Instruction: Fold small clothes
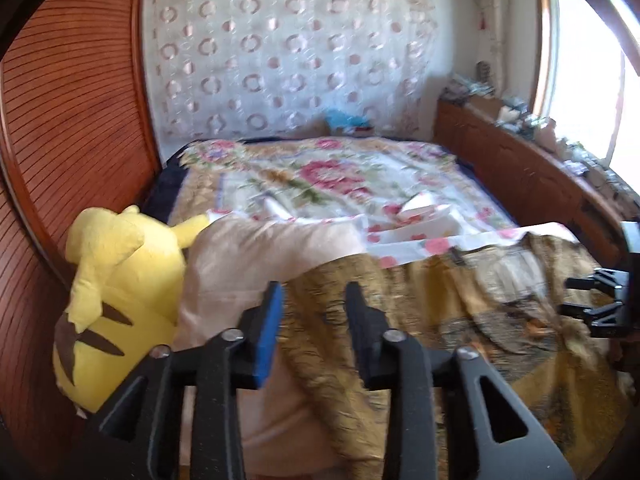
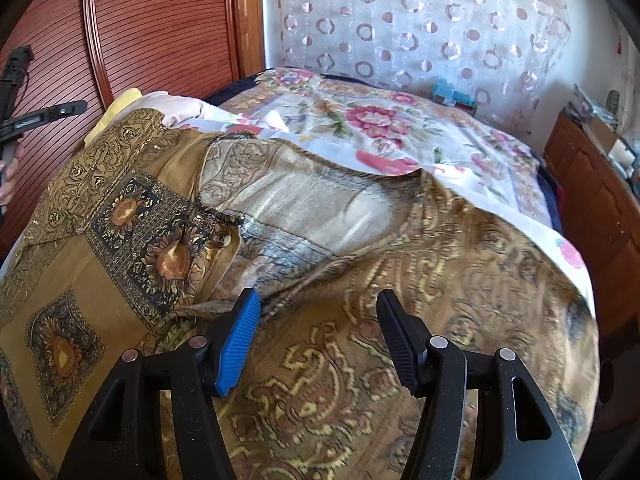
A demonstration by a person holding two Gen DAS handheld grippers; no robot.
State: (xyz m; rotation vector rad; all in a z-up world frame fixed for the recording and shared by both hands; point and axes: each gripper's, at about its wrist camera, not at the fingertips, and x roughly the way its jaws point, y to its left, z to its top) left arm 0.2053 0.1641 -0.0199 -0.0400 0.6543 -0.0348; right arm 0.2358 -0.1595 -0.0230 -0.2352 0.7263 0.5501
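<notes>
A golden-brown patterned cloth with sunflower squares lies spread over the near part of the bed. One part of it is turned over, showing a paler grey-gold underside. My right gripper hovers open just above this cloth with nothing between its fingers. In the left wrist view the same cloth runs from the centre to the right. My left gripper stands open over its left edge, beside a pale pink pillow, and holds nothing. Each gripper shows at the edge of the other's view: right gripper, left gripper.
A yellow plush toy lies at the left against ribbed wooden panels. A floral bedspread covers the far half of the bed. A wooden ledge with clutter runs along the right below a window. A patterned curtain hangs behind.
</notes>
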